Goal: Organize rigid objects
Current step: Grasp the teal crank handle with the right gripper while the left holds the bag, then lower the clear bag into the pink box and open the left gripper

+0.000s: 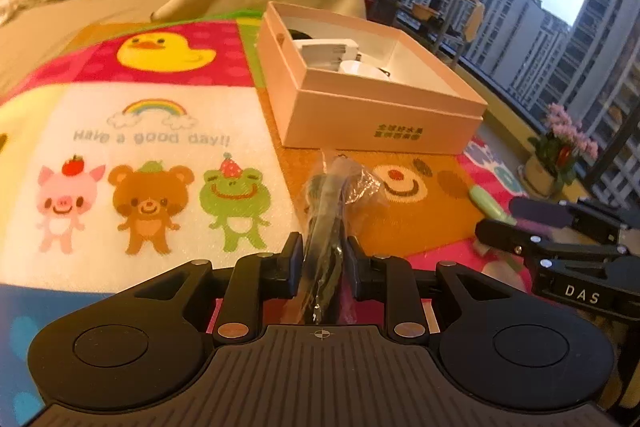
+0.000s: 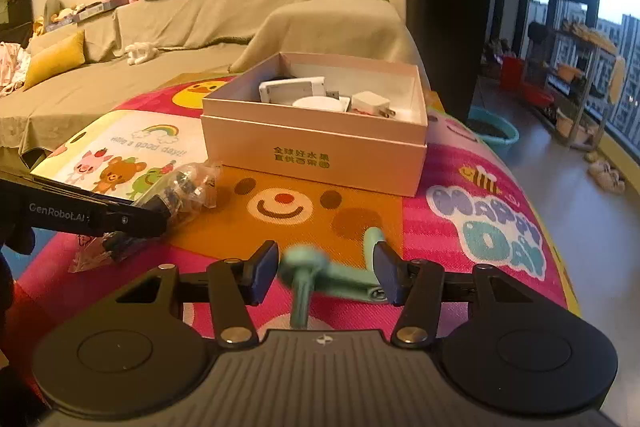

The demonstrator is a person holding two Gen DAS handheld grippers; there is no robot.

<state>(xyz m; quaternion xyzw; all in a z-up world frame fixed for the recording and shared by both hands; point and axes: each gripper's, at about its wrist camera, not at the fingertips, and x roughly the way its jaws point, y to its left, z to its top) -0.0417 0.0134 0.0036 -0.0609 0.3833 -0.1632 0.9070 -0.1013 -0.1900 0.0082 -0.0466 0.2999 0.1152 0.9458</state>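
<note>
Our left gripper [image 1: 322,259] is clamped on a dark object wrapped in a clear plastic bag [image 1: 334,195]. We see the bag's long axis running straight out along the fingers, away from the camera, with its crinkled far end pointing toward the pink box [image 1: 384,119] ahead. From the right wrist view the bagged piece sticks out past the fingertips, raised over the mat.

Our right gripper [image 2: 326,273] has its jaws partly apart, with a mint-green object [image 2: 316,275] between them. It is blurred, so we cannot tell for certain whether both pads press on it; the right pad looks to be touching its end, while the left pad stands clear. A longer green arm lies roughly crosswise between the pads, and a stem points back toward the camera.

Both things sit over the cartoon play mat [image 2: 480,187], on the near side of the open box, which holds a white charger [image 2: 370,104] and other white items.
</note>
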